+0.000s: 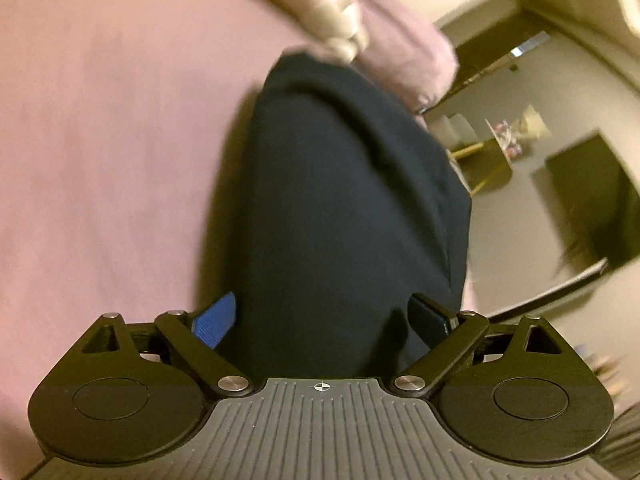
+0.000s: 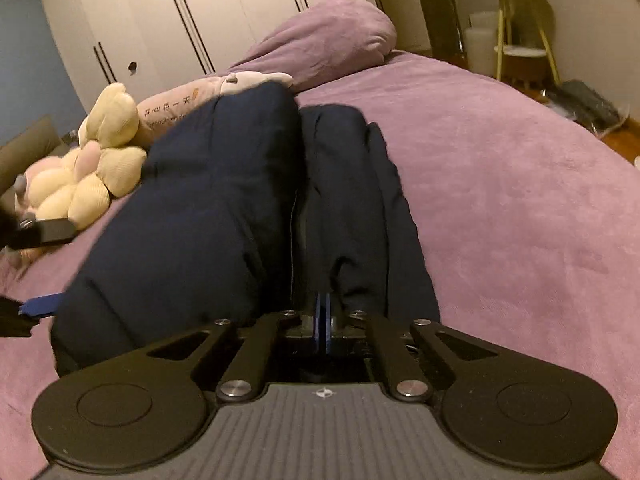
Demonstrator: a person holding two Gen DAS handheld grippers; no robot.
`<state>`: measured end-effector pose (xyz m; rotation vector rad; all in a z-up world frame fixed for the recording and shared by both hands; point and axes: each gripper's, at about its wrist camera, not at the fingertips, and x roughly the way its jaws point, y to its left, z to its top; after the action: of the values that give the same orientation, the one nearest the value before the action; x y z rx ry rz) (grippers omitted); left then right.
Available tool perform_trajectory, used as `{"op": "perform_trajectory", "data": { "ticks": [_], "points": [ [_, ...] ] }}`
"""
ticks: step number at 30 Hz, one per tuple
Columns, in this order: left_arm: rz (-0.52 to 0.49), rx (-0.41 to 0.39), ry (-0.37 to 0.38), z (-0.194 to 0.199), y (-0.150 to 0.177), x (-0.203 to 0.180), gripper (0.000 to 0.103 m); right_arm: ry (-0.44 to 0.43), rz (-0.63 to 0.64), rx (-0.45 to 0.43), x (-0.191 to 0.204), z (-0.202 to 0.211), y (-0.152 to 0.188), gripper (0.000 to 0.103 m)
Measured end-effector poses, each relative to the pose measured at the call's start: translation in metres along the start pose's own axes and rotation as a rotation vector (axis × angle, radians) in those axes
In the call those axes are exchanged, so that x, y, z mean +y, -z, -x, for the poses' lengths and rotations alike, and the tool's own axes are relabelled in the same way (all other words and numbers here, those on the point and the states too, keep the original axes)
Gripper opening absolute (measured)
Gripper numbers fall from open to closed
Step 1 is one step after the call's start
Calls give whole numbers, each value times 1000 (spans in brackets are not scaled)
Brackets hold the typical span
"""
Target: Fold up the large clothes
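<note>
A dark navy padded garment [image 2: 224, 208] lies bunched in thick rolls on the purple bed cover [image 2: 520, 200]. My right gripper [image 2: 322, 316] is shut, its blue pads pressed together right at the garment's near edge. I see no cloth between the pads. In the left wrist view the same garment [image 1: 340, 200] runs away from me over the bed cover [image 1: 100, 160]. My left gripper [image 1: 322, 320] is open wide, with the garment's near end lying between its blue pads [image 1: 214, 322]. That left gripper [image 2: 36, 268] also shows at the left edge of the right wrist view, beside the garment.
A cream and pink plush toy [image 2: 92, 168] and a printed cushion [image 2: 180, 100] lie behind the garment. A purple pillow [image 2: 332, 36] sits at the head of the bed. White wardrobe doors [image 2: 200, 20] stand behind, and a yellow-legged side table [image 2: 520, 20] at the right.
</note>
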<state>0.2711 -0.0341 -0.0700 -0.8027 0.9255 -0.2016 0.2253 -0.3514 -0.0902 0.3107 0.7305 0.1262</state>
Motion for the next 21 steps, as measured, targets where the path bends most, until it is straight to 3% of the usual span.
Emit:
{"op": "perform_trajectory", "data": {
  "ticks": [5,7,8,11,12,15,17,19,21],
  "points": [
    [-52,-8,-45,-6,0,-2,96,-79,-102,5,-14,12,-18,1],
    [-86,-15,-65,-6,0,-10,96,-119,-175,-23,-17,23,-31,7],
    [-100,-14,-74,-5,0,-13,96,-141,-208,-37,-15,27,-39,12],
    [-128,-12,-98,-8,-1,-20,96,-211,-269,-61,-15,30,-57,45],
    [-135,-13,-103,-7,1,-23,96,-235,-288,-55,-13,28,-62,49],
    [-152,-12,-116,-6,2,-27,96,-263,-295,1,-3,14,-71,49],
    [-171,-7,-132,-7,1,-32,96,-207,-226,64,10,0,-70,49],
    [-199,-3,-140,-8,3,-36,96,-151,-141,80,22,-9,-62,35],
    [-222,-6,-150,-6,5,-41,96,-124,-57,40,34,-4,-58,24]
  ]
}}
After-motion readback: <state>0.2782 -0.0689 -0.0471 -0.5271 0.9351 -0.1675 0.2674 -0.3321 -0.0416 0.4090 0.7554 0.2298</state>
